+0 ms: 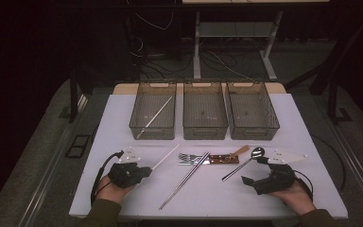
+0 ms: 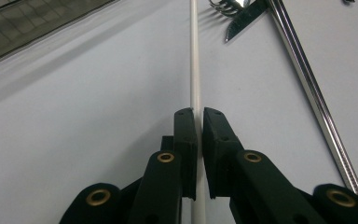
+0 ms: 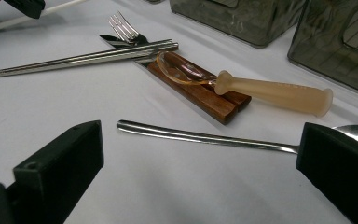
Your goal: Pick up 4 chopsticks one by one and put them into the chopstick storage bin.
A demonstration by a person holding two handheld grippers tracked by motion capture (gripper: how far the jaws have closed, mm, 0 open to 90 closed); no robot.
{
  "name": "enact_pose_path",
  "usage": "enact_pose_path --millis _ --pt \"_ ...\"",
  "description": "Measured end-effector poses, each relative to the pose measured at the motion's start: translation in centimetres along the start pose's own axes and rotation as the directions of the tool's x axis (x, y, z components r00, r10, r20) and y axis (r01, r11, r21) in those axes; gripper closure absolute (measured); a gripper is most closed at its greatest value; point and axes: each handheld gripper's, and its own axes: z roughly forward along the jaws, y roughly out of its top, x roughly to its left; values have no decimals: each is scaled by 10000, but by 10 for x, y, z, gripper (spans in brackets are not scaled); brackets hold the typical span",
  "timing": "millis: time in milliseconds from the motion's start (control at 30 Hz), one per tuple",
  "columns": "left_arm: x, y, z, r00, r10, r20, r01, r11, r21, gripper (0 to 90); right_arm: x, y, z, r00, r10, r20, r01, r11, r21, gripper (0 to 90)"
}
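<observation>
My left gripper sits at the table's front left, shut on a white chopstick that runs away to the upper right. In the left gripper view the pads pinch that chopstick close to its near end. A second white chopstick lies in the left bin. My right gripper rests at the front right, jaws wide apart. Ahead of its spread jaws lies a metal spoon, untouched by either.
Three mesh bins line the back: left, middle, right. Mid-table lie a pair of metal chopsticks, a fork, wooden-handled cutlery and an amber plastic spoon. The table's front edge is near both hands.
</observation>
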Motion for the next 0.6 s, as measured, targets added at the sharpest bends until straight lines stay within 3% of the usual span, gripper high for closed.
enact_pose_path --millis 233,600 --pt "4 4 -5 10000 57 78 -57 10000 -35 843 0 0 -1 10000 20 10 -20 10000 -24 10" --pt "5 17 -13 9995 -182 254 193 9987 -466 845 0 1 -1 10000 27 -7 -27 10000 -76 10"
